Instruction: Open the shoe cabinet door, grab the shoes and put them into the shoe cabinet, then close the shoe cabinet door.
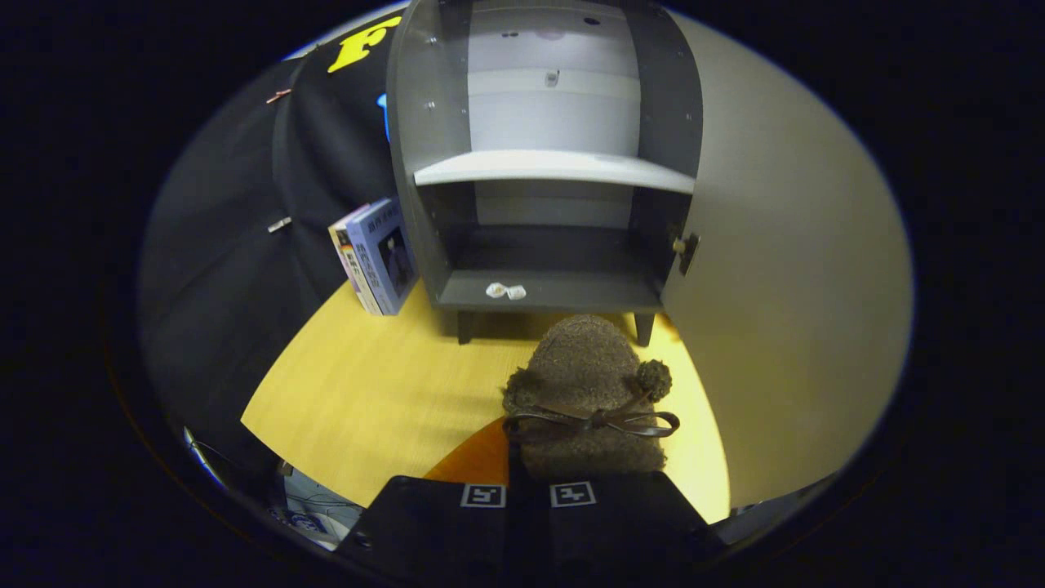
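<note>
gripper: fingers sitting close together w/ only a thin gap showing, heel end of the shoe tucked right at the tips. looks like it's gripping the shoe's back edge, but the contact itself is hidden behind the finger blocks, so can't tell for sure if both are pressing.
shoe: brown fuzzy slipper-type w/ a thin bow and a pom-pom, lying just ahead of the fingers, a bit to the right side of the finger line, over the table. can't tell if it's resting on the table or being carried.
long axis: running straight away from the gripper, toe pointing at the cabinet's bottom opening.
cabinet: standing at the table's far edge, straight beyond the shoe. one shelf across the middle, lower compartment dark, w/ two small pale bits on its front lip.
door: already swung wide open, hanging right of the opening, near the shoe's right side.
key relation: toe, lower compartment and finger line nearly all lining up, so next move is prob a straight push fwd, drifting slightly left.
risk: pom-pom side is passing near the door's lower edge and the cabinet's front right leg.
books: leaning left of cabinet, well clear.
progress: door step done, shoe not in yet.
</note>
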Motion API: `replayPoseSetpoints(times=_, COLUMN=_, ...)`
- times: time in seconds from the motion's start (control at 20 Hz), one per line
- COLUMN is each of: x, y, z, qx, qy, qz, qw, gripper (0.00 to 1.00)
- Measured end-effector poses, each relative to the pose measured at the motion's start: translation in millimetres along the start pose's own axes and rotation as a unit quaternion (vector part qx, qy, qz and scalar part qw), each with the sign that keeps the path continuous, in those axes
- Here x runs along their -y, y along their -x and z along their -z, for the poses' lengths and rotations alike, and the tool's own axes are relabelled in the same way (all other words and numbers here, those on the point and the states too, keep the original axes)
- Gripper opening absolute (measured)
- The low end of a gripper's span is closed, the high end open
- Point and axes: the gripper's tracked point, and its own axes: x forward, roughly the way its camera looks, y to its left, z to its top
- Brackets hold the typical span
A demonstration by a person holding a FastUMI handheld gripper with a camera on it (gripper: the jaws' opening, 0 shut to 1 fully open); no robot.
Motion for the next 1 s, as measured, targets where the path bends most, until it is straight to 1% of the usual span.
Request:
replayPoseSetpoints(times=0.2, x=4.2, y=11.6, z=-44.6, qx=0.026, qy=0.016, qz=-0.002, qw=1.000, gripper=0.05)
replayPoseSetpoints(times=0.4, x=7.3, y=11.0, z=-98.6, qx=0.053, qy=-0.007, qz=0.009, qw=0.999, gripper=0.05)
replayPoseSetpoints(times=0.7, x=10.4, y=-6.2, z=-177.5, qx=0.092, qy=-0.026, qz=0.026, qw=0.995, gripper=0.05)
replayPoseSetpoints(times=1.0, x=16.9, y=-42.7, z=-253.3, qx=0.114, qy=-0.012, qz=0.042, qw=0.992, gripper=0.05)
